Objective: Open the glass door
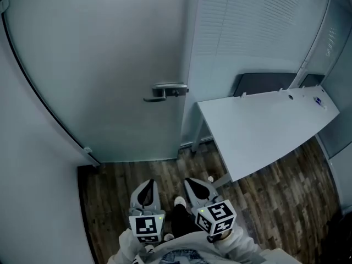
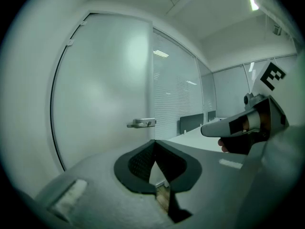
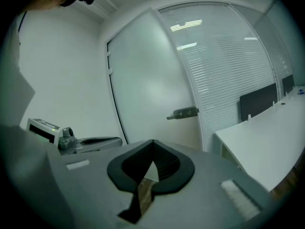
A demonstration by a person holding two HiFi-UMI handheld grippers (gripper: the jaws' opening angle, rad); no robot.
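head view: the tall frosted glass door (image 1: 104, 65) sits flush in its frame, and its metal lever handle (image 1: 165, 92) is level. the left tongs (image 1: 145, 194) and right tongs (image 1: 199, 188) hang low, side by side over the dark wood floor (image 1: 275, 202), well apart from the lever. a shut door fits either a door yet to be opened or one swung closed again. i'd judge only that nothing is on the handle now. a long white surface (image 1: 264, 131) runs beside the slatted glass wall (image 1: 247, 26), right of the door.

left gripper view: the jaws are pressed together on nothing, with the lever ahead.

right gripper view: the tips likewise meet and hold nothing, facing the door.
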